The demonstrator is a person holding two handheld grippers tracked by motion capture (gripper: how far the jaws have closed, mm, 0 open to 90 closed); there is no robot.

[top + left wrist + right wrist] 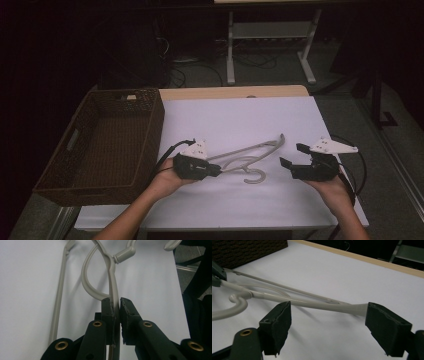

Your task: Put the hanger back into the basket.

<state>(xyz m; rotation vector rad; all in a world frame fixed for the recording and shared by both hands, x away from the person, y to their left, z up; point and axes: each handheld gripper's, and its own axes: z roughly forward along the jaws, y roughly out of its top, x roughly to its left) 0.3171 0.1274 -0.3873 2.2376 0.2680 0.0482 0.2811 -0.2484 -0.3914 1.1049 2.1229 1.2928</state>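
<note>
A pale grey plastic hanger (pixel 250 152) lies across the middle of the white table top (pixel 240 115), hook toward me. My left gripper (pixel 218 170) is shut on the hanger's left arm; in the left gripper view the pads (pixel 108 312) pinch the thin grey arm (pixel 113 277) near its curved brace. My right gripper (pixel 292 155) stands open just right of the hanger's far end. In the right gripper view its jaws are wide apart (pixel 328 322), and the hanger (pixel 317 303) runs across beyond them, untouched. The tip of the left gripper (pixel 217 275) shows at that view's left edge.
A dark woven basket (pixel 155 130) stands along the table's left side, its wall also in the right gripper view (pixel 249 250). A wooden strip (pixel 235 92) edges the table's far side. Beyond it are desk legs (pixel 231 50) and cables on the floor.
</note>
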